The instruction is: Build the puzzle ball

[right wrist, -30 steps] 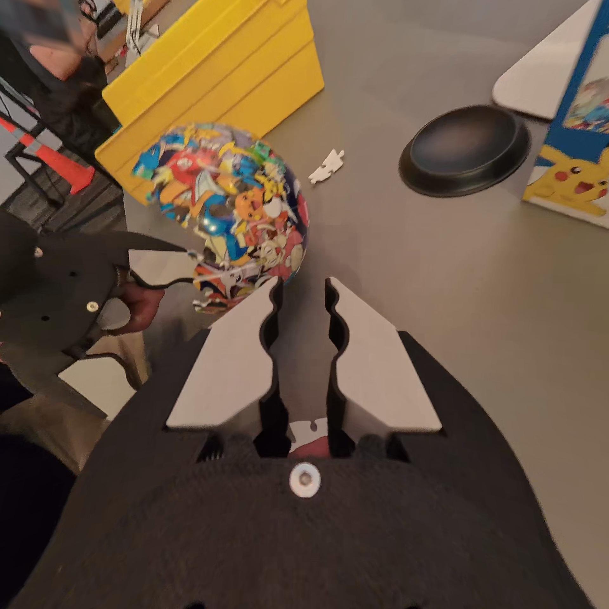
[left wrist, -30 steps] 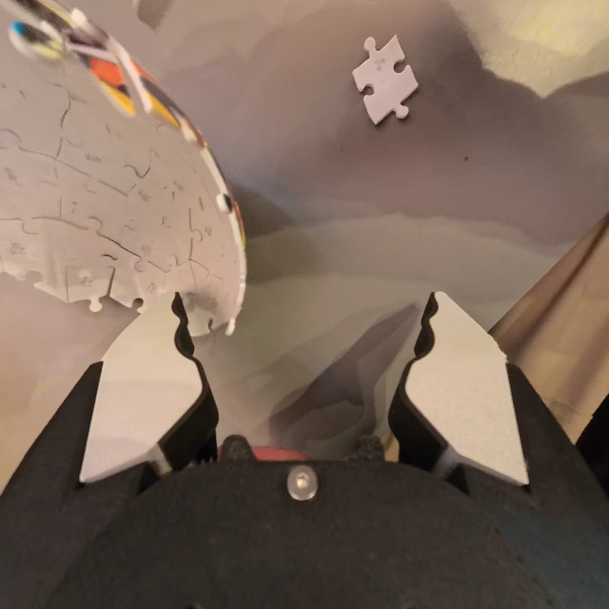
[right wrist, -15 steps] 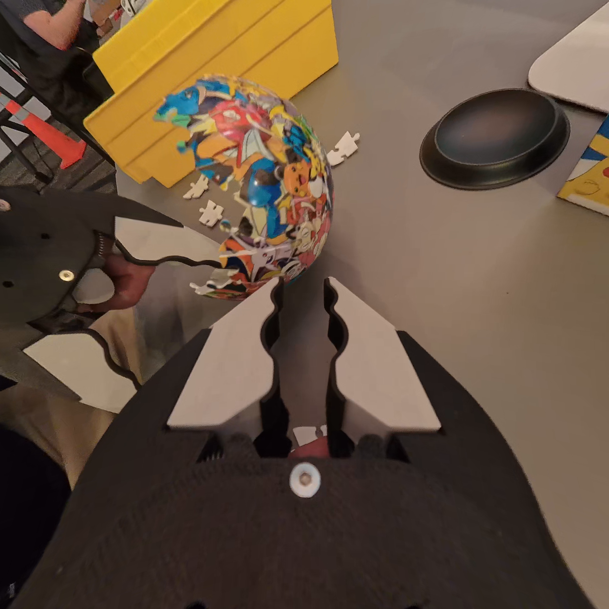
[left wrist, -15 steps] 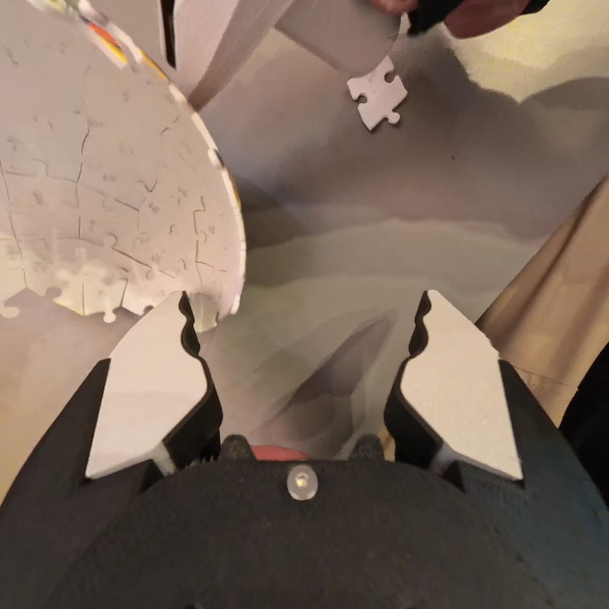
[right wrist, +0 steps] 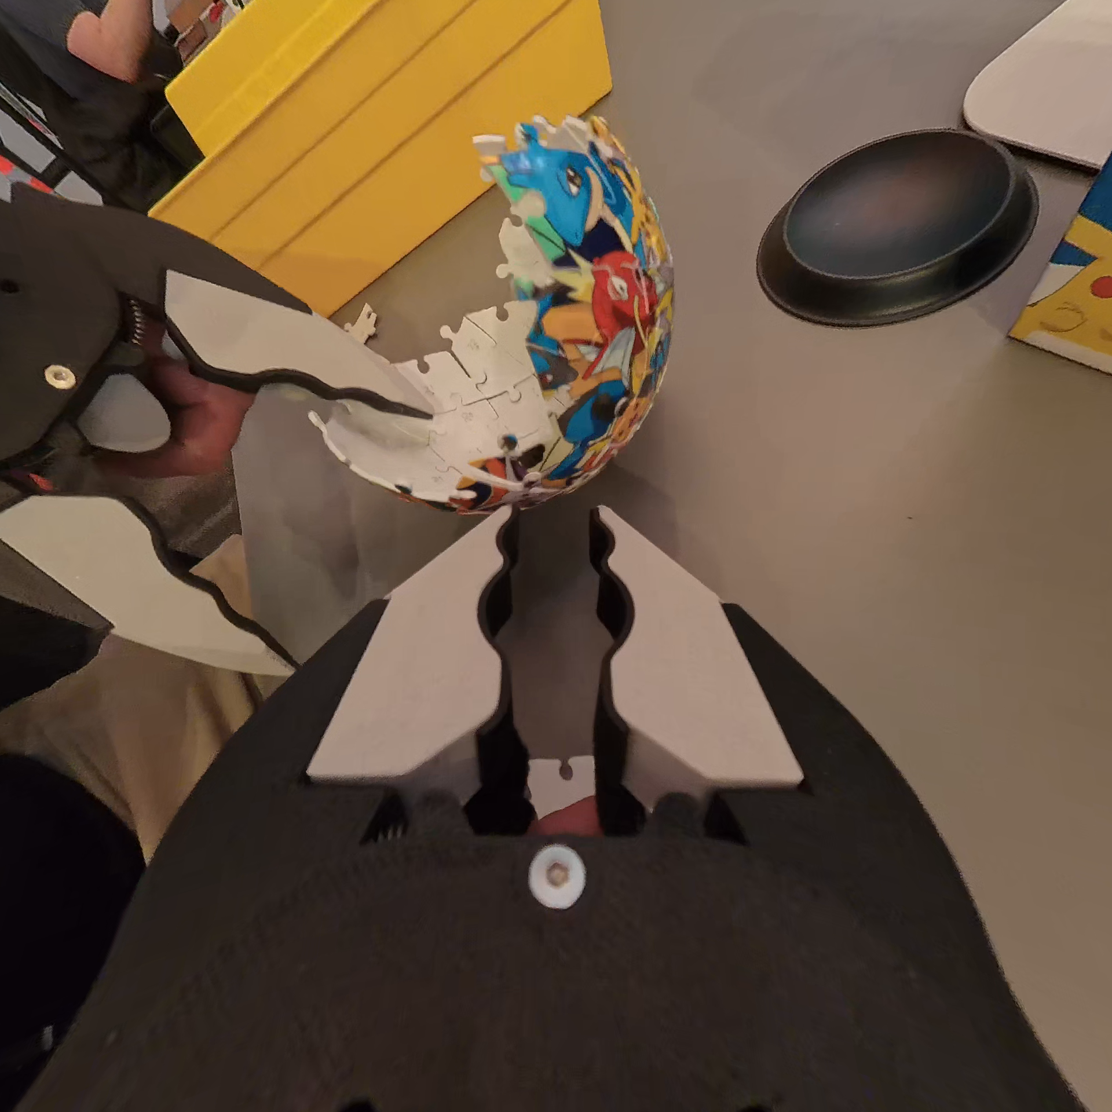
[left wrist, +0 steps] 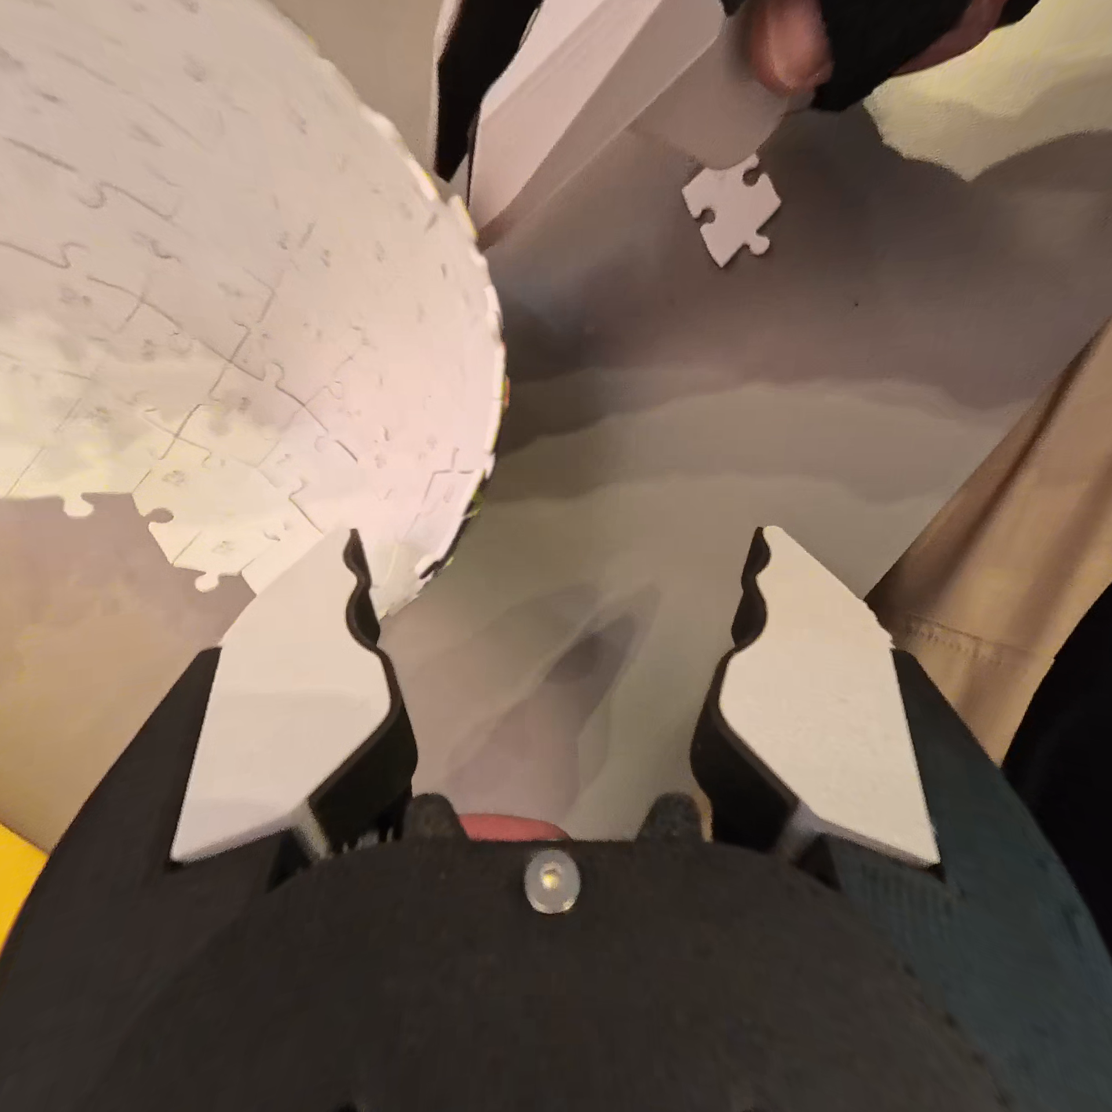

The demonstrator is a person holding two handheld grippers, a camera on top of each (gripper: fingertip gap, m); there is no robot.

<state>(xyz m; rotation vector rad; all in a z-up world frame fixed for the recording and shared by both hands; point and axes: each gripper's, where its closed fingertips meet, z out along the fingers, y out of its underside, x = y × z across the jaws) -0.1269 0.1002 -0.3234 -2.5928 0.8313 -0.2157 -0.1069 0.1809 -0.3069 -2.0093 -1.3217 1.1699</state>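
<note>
The half-built puzzle ball [right wrist: 602, 313] rests on the grey table [right wrist: 842, 541], colourful outside and white inside. In the left wrist view its white inner shell [left wrist: 240, 301] fills the upper left. My left gripper [left wrist: 556, 532] is open wide; its left fingertip [left wrist: 337, 577] reaches into the shell, and this finger [right wrist: 271, 343] also shows in the right wrist view. My right gripper [right wrist: 555, 510] sits just in front of the ball with a narrow gap, nothing at the tips. A white puzzle piece [right wrist: 559, 779] sits deep between its fingers. A loose white piece [left wrist: 731, 210] lies on the table.
A yellow bin [right wrist: 373, 132] stands behind the ball, with another loose piece [right wrist: 363, 319] in front of it. A black round dish [right wrist: 896, 222], a white board [right wrist: 1047, 78] and a printed box [right wrist: 1077, 289] are at the right. The person's khaki trousers [left wrist: 993, 541] border the table. My hands' fingertips stand some 9 cm from each other. The black round dish [right wrist: 896, 222] is about 15 cm from my right fingertips.
The ball has turned so its open white inside now faces the left gripper, whose finger has gone into the shell. The left jaws have narrowed slightly. The right gripper has moved closer to the ball.
</note>
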